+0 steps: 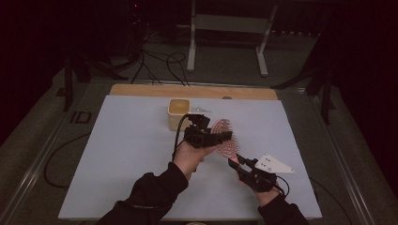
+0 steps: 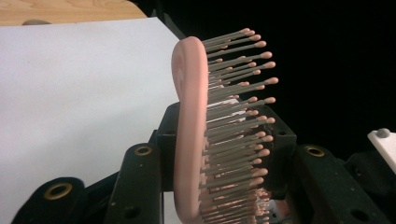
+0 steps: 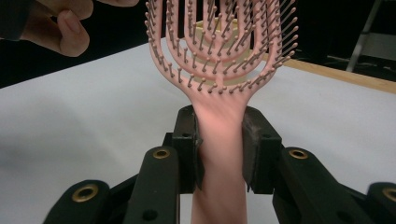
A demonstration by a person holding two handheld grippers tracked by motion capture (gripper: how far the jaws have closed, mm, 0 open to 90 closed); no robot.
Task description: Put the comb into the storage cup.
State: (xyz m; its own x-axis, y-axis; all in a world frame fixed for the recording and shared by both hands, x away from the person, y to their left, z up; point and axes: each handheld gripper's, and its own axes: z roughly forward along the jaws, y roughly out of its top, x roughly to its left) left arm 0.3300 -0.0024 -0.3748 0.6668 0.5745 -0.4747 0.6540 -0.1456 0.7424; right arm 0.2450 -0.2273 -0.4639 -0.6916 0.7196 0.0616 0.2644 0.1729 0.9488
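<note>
High view: both grippers, left gripper [image 1: 224,136] and right gripper [image 1: 233,161], clamp pink plastic vented hairbrush [image 1: 224,137] mid-frame; white table [image 1: 131,154] open lower left.

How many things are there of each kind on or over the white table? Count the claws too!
Brushes: 1, pink brush, held up by both claws
Cups: 1, yellowish cup
Claws: 2, left claw and right claw
Small clear thing by the cup: 1, too blurry to name
Total: 5
</note>
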